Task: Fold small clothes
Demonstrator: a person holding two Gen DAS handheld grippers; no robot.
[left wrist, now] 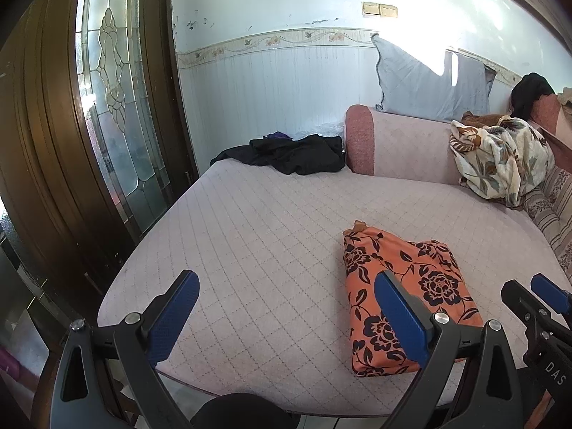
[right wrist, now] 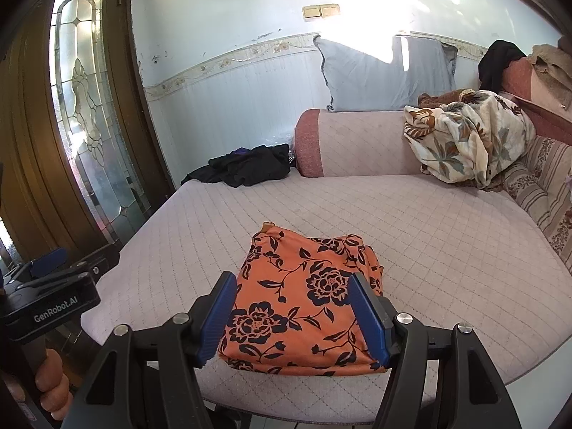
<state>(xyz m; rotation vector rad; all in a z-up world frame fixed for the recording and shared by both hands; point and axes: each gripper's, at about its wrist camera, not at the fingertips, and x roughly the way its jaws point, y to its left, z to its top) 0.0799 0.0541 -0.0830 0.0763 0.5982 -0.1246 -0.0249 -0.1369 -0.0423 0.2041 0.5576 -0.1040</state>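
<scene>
An orange garment with black flowers (left wrist: 404,296) lies folded into a compact rectangle on the quilted pink sofa seat (left wrist: 271,243), near its front edge. It also shows in the right wrist view (right wrist: 304,296). My left gripper (left wrist: 286,314) is open and empty, above the seat to the left of the garment; its right finger overlaps the garment's left edge in view. My right gripper (right wrist: 293,318) is open and empty, its fingers straddling the near part of the garment just above it. The right gripper also shows at the right edge of the left view (left wrist: 536,307).
A pile of black clothes (left wrist: 286,153) lies at the seat's far left corner. A floral blanket (right wrist: 468,139) is heaped on the armrest (right wrist: 357,143) at the right, with a blue pillow (right wrist: 382,71) behind. A wooden glass door (right wrist: 82,107) stands left.
</scene>
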